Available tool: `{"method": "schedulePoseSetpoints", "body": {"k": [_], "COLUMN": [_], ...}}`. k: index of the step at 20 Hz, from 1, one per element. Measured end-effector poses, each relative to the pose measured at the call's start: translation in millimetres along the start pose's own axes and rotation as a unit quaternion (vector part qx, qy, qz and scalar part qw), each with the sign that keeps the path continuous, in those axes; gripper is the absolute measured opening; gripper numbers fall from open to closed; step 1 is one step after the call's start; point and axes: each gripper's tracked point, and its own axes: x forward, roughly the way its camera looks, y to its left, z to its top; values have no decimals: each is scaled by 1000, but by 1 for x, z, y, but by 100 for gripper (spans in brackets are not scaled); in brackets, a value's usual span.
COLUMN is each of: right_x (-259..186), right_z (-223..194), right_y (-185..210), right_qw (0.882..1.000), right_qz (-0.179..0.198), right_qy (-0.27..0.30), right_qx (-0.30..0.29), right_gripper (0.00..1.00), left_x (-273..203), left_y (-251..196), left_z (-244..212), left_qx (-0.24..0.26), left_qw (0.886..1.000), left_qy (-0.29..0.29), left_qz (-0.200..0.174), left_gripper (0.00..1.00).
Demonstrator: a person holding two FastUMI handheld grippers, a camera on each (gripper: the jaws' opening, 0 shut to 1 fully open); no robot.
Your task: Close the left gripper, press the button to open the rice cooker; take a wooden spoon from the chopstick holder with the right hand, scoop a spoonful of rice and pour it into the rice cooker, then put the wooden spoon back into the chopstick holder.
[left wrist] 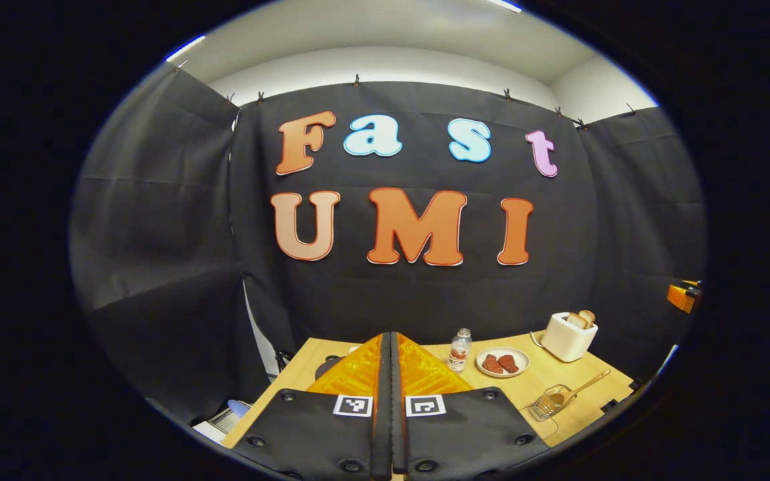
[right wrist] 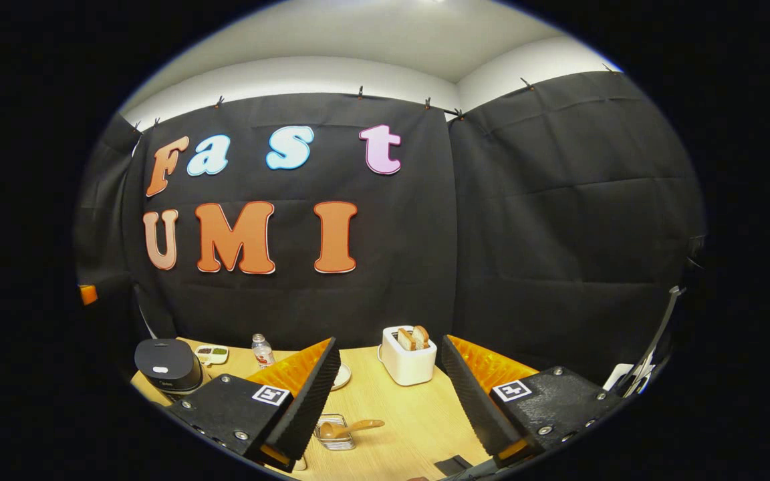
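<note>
My left gripper [left wrist: 390, 344] is shut with nothing between its fingers, held above the near left part of the wooden table [left wrist: 559, 394]. The wire chopstick holder [left wrist: 549, 403] with the wooden spoon [left wrist: 582, 387] lying in it sits to its right near the table's front. In the right gripper view the dark rice cooker [right wrist: 168, 364] stands at the left with its lid down. My right gripper [right wrist: 392, 374] hangs open above the table, with the chopstick holder [right wrist: 335, 432] and wooden spoon [right wrist: 353, 426] low between its fingers, apart from them.
A white toaster [left wrist: 568, 336] with bread stands at the back right, also seen as the toaster [right wrist: 409, 363]. A plate of red food [left wrist: 502, 361], a small bottle [left wrist: 459, 349] and a small dish [right wrist: 212, 353] sit along the back.
</note>
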Motion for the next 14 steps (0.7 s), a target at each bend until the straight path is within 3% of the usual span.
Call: {"method": "schedulePoseSetpoints", "body": {"k": [3, 4, 5, 6, 11, 14], "right_x": [0, 0, 1, 2, 6, 7], "right_z": [-3, -5, -5, -7, -12, -13], "right_y": [-4, -5, -7, -9, -11, -14], "right_qw": [1000, 1000, 1000, 1000, 1000, 1000], "right_qz": [-4, -5, -8, -10, -16, -22], "right_qy": [4, 5, 6, 8, 17, 19], "right_qx": [0, 1, 1, 2, 12, 11], "right_gripper": [95, 95, 95, 95, 95, 95], "left_x": [30, 40, 51, 60, 93, 103], "left_y": [-11, -15, -17, -18, -14, -10], "left_z": [-35, -47, -62, -73, -135, -169], "left_qx": [-3, -6, -11, -13, -4, 5], "left_qw": [999, 999, 998, 998, 993, 989], "left_qy": [29, 40, 56, 65, 120, 149], "left_qz": [-16, -23, -25, -24, -20, -18], "left_gripper": [0, 4, 0, 4, 0, 4]}}
